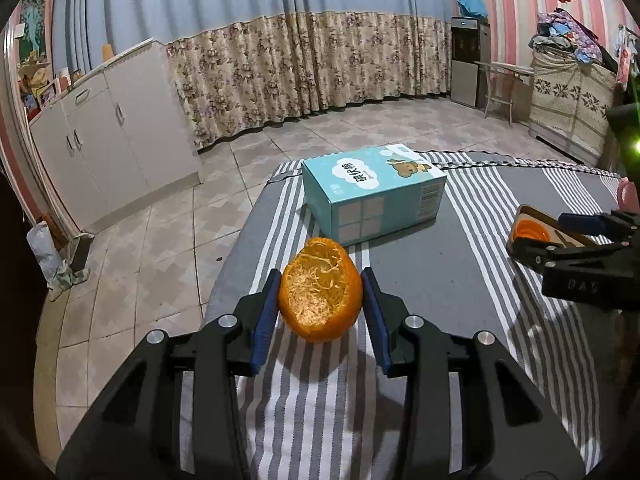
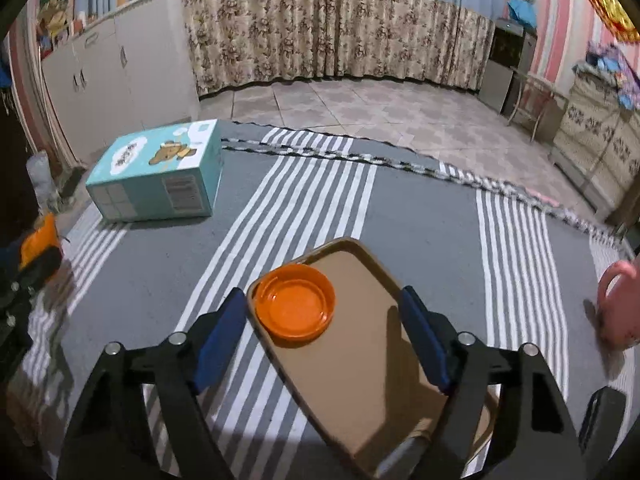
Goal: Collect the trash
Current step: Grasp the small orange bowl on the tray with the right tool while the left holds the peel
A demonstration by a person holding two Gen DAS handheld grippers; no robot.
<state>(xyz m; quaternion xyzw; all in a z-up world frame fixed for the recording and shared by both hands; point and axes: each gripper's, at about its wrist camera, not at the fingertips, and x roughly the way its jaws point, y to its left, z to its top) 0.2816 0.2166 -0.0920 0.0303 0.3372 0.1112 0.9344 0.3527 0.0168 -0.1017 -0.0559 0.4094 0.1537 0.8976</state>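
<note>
An orange peel [image 1: 320, 290], hollow side up, sits between the blue pads of my left gripper [image 1: 321, 300], which is shut on it above the striped cloth. It also shows at the far left of the right wrist view [image 2: 38, 242]. My right gripper [image 2: 324, 332] is open and empty, its fingers on either side of a brown tray [image 2: 360, 364] that holds a small orange dish [image 2: 295, 306]. The tray and dish also show in the left wrist view [image 1: 532, 232], with my right gripper [image 1: 576, 236] over them.
A teal tissue box [image 1: 374, 192] lies on the grey striped tablecloth [image 1: 460, 264] beyond the peel. A pink mug [image 2: 620, 304] stands at the table's right edge, with a dark object [image 2: 602, 420] near it. White cabinets [image 1: 112, 136] and tiled floor lie beyond.
</note>
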